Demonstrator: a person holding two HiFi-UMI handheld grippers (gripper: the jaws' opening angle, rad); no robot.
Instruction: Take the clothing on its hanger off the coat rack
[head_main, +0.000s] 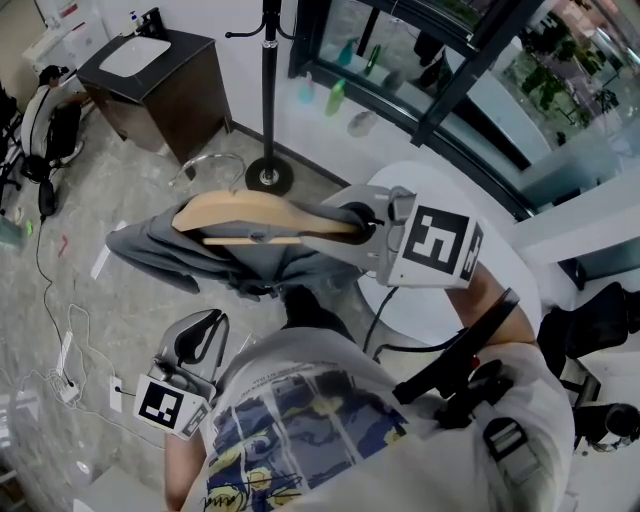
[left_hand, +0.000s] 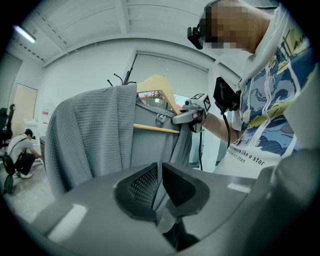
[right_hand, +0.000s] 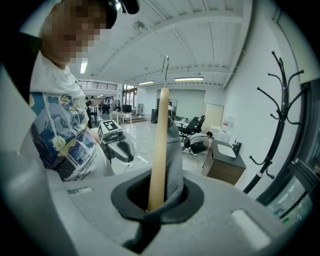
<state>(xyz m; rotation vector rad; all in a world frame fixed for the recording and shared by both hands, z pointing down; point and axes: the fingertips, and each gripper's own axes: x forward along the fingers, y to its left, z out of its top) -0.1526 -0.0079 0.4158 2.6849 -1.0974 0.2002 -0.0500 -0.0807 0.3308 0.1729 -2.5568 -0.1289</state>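
Clothing (head_main: 160, 250) is hanging clear of the coat rack (head_main: 269, 90): right tongs (head_main: 345, 222) clamping its hanger (head_main: 250, 212), left tongs (left_hand: 159, 175) pinching fabric steady.

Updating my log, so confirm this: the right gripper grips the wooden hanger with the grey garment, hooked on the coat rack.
Not hooked: the head view shows the wooden hanger held clear of the coat rack, which stands beyond it. The right gripper does grip it, grey garment on.
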